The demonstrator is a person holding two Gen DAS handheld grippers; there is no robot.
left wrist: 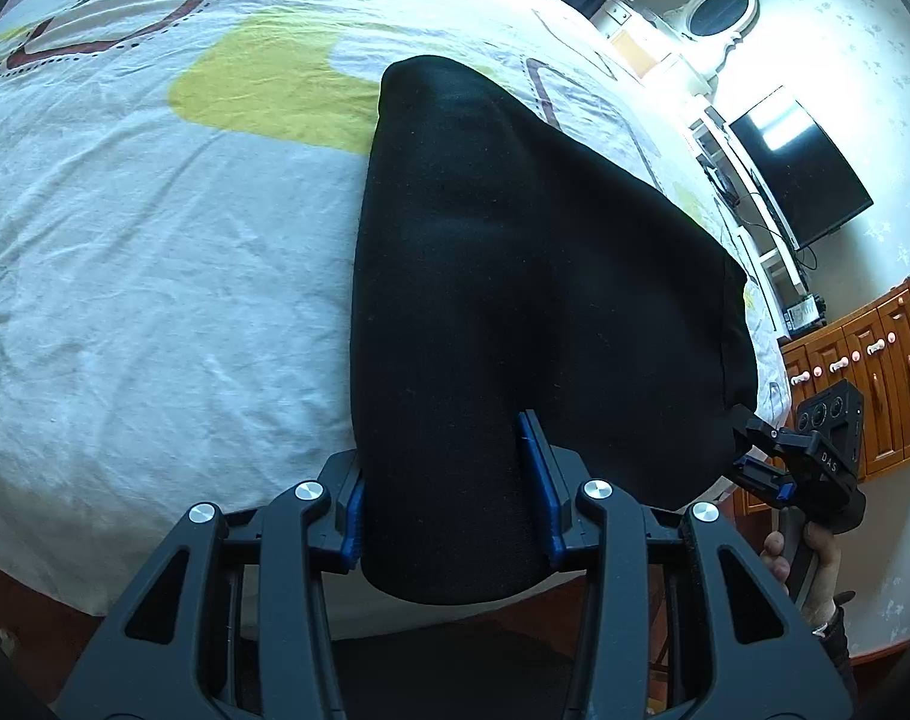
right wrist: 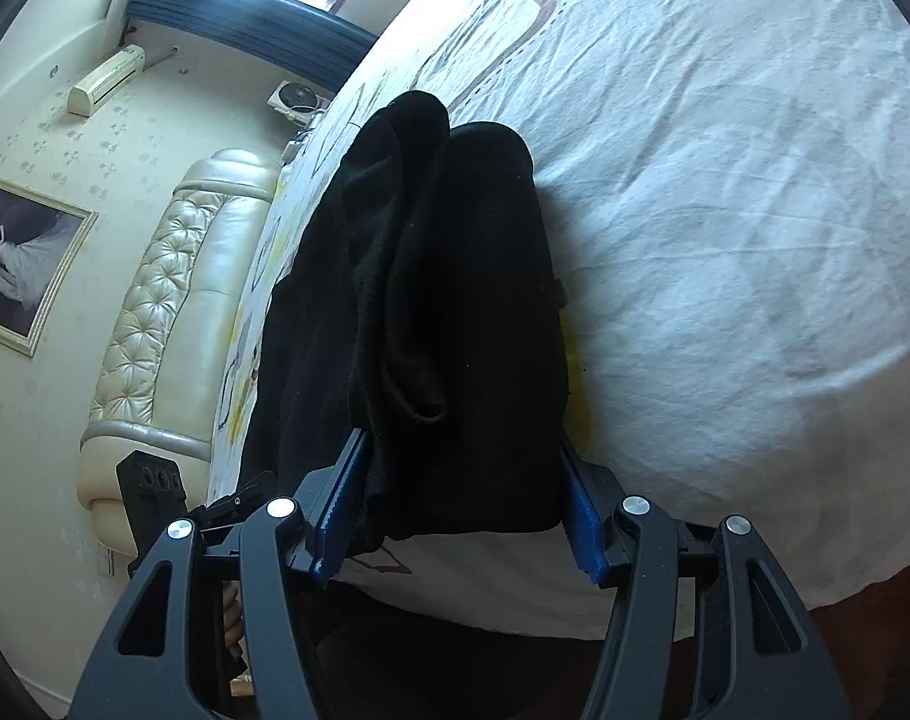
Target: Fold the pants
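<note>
Black pants (left wrist: 514, 276) lie on the bed (left wrist: 155, 240) and are lifted at their near edge. My left gripper (left wrist: 449, 492) has its blue pads on both sides of one thick end of the fabric and is shut on it. My right gripper (right wrist: 455, 504) grips the other end of the pants (right wrist: 443, 300), where the cloth bunches in folds between its pads. The right gripper also shows in the left wrist view (left wrist: 754, 456), clamped on the pants' right corner. The left gripper's body shows at the left of the right wrist view (right wrist: 155, 492).
The bed sheet (right wrist: 724, 210) is white with yellow and brown shapes and is wrinkled. A padded headboard (right wrist: 173, 300) stands at one end. A TV (left wrist: 802, 168) and a wooden cabinet (left wrist: 862, 372) stand beyond the other side. The bed's near edge runs just below both grippers.
</note>
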